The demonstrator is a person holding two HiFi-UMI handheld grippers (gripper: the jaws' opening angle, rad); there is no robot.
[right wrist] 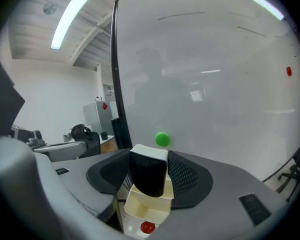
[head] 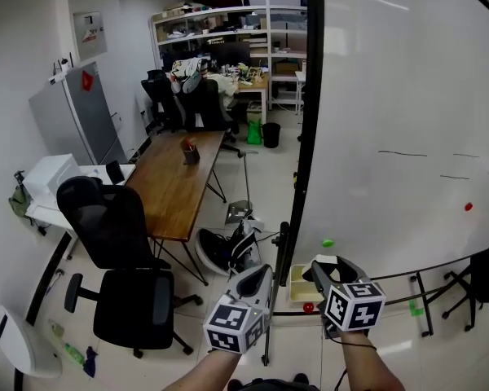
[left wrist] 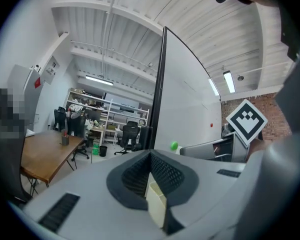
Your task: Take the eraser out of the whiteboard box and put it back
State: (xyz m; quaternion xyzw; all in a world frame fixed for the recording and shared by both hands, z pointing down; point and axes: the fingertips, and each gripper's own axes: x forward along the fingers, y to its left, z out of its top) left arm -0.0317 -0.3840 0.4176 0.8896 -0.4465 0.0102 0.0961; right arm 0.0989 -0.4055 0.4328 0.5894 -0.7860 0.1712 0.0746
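Observation:
My right gripper [right wrist: 149,155] is shut on the eraser [right wrist: 148,176], a block with a white top and a black felt body, held between the pads. It hangs just above the cream whiteboard box [right wrist: 140,209], which sits at the board's lower edge with a red magnet [right wrist: 148,227] below it. In the head view the eraser [head: 326,261] shows at the right gripper [head: 328,269], beside the box [head: 296,281]. My left gripper [head: 259,277] is beside it on the left, jaws together and holding nothing; its pads [left wrist: 162,171] meet in front of the box's corner [left wrist: 157,204].
The big whiteboard [head: 391,96] fills the right side, with a black frame post [head: 307,137], a green magnet [head: 328,242] and a red magnet [head: 469,207]. A wooden table [head: 175,186] and a black office chair [head: 122,259] stand to the left. Shelves line the back.

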